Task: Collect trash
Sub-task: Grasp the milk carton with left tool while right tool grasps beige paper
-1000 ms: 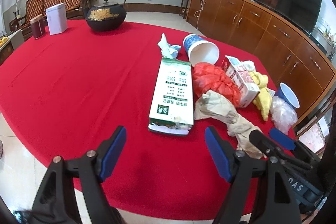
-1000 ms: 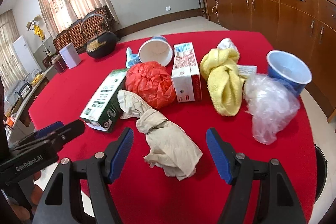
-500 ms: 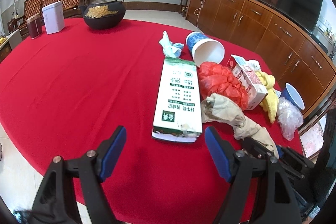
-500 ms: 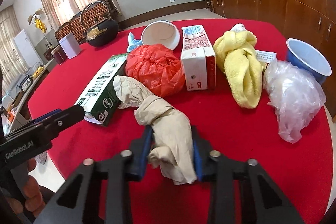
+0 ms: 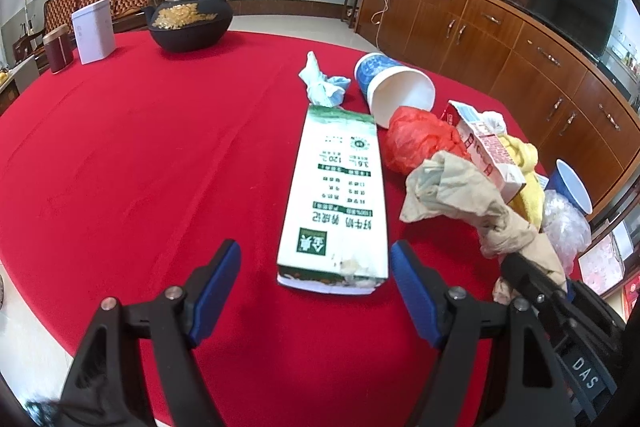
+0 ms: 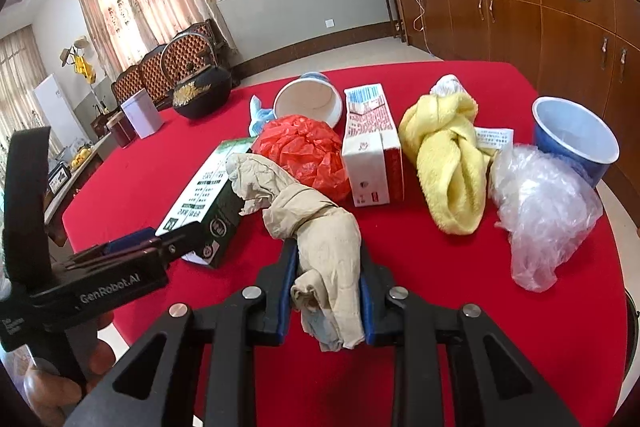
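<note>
The crumpled beige paper wad point(image 6: 312, 227) is in the grip of the right hand-held gripper point(image 6: 326, 291), both blue pads pressed into its near end, close to the near edge of the desk point(image 5: 160, 155). It reads as feather-light and soft, already squashed between the jaws, so it should lift with no effort; the far end looks loose and may flop or brush its neighbours. Taking it at the thick knotted middle, as here, seems the safest hold, since the frayed tail below the pads could tear.

Its far end rests against the green-and-white carton point(image 5: 336, 199), which lies flat pointing away from the near edge. That one looks stiff and light, best pinched across its narrow width. The left hand-held gripper point(image 5: 316, 287) hovers over the carton's near end, jaws spread wide and holding nothing.

Just beyond sit the red plastic bag point(image 6: 308, 155), the red-and-white milk carton point(image 6: 372, 155) and the tipped paper cup point(image 6: 308, 103). Toward the right edge lie the yellow towel point(image 6: 444, 163), the clear plastic bag point(image 6: 540, 203) and the blue cup point(image 6: 576, 139). A black kettle point(image 5: 188, 15) stands well apart at the far side.
</note>
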A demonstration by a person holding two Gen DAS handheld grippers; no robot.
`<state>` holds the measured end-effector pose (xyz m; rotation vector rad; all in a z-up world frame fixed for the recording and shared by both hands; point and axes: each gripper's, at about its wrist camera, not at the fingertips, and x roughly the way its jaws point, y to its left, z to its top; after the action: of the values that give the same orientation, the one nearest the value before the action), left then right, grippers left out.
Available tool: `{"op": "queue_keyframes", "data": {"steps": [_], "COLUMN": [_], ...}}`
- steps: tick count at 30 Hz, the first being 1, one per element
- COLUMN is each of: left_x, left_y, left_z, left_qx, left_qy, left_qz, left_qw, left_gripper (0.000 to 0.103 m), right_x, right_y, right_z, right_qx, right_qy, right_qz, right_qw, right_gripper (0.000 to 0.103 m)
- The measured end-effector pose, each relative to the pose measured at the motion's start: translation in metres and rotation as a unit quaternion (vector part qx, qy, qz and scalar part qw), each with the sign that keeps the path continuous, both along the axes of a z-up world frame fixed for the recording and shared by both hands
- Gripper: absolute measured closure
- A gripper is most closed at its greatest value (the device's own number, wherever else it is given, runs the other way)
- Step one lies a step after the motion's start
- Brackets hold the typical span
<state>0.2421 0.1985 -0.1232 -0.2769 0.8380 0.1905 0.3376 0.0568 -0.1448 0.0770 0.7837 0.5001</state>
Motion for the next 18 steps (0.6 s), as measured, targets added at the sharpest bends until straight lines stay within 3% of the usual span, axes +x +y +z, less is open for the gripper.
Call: {"op": "queue_keyframes", "data": {"steps": [15,17,18], "left_x": [0.022,0.024,0.025], "left_y": [-0.004,-0.004,-0.004], "left_z": [-0.011,-0.013,-0.015], "left_qx": [-0.002,-0.002,-0.004], "left_qy": [0.005,0.007,0.009], "left_qz": [-0.006,-0.004,-0.007], "left_qw": [1.0,1.0,0.9999], "left_gripper": [0.025,0.031,0.04], "right_x": [0.013,0.013,0.013], "right_y": [0.001,0.001,0.002], "right_z": [0.001,0.001,0.0], "right_qx": [0.021,0.022,0.022], "right_qy": [0.005,0.006,0.008], "right_qz": [-0.005,-0.005,-0.004], "right_qw": [1.0,1.0,1.0], "right_gripper": [0.075,0.075,0.075]}}
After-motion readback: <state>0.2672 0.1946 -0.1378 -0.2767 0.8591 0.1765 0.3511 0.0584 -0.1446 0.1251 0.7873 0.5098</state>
